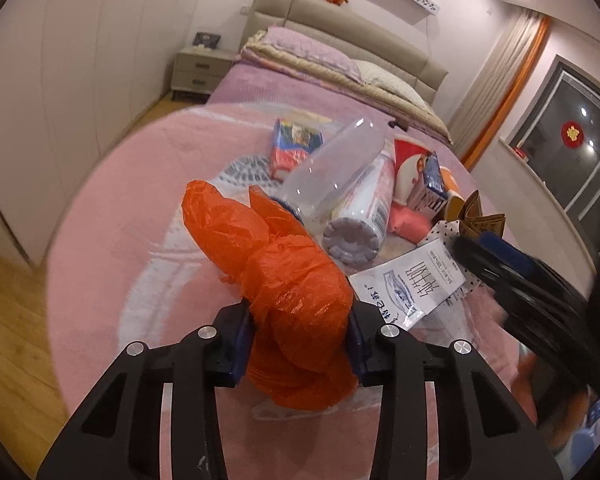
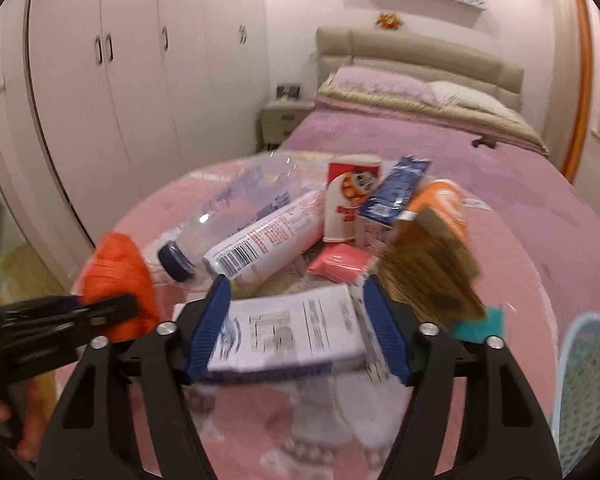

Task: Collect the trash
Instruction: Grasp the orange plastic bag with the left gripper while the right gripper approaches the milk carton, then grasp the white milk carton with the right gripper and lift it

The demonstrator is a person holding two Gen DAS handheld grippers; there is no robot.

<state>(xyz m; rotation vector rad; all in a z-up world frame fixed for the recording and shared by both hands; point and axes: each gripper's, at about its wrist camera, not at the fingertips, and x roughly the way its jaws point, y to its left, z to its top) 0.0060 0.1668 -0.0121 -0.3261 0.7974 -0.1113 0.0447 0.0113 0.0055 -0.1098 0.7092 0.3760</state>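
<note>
My left gripper (image 1: 300,340) is shut on a crumpled orange plastic bag (image 1: 284,280), which also shows in the right wrist view (image 2: 120,280). My right gripper (image 2: 296,320) is open around a white printed packet (image 2: 292,328), also seen in the left wrist view (image 1: 408,284); whether the fingers touch it is unclear. Behind lie a clear plastic bottle (image 1: 328,168) with a blue cap (image 2: 176,260), a white tube (image 1: 360,216), a red-and-white cup (image 2: 348,200), a blue carton (image 2: 392,192), a pink block (image 2: 340,264) and folded brown paper (image 2: 432,272).
The trash lies on a pink blanket (image 1: 132,208) at the foot of a bed (image 2: 420,140). A light blue mesh basket (image 2: 588,392) stands at the right. Wardrobes (image 2: 140,80) line the left wall and a nightstand (image 1: 200,70) stands by the headboard.
</note>
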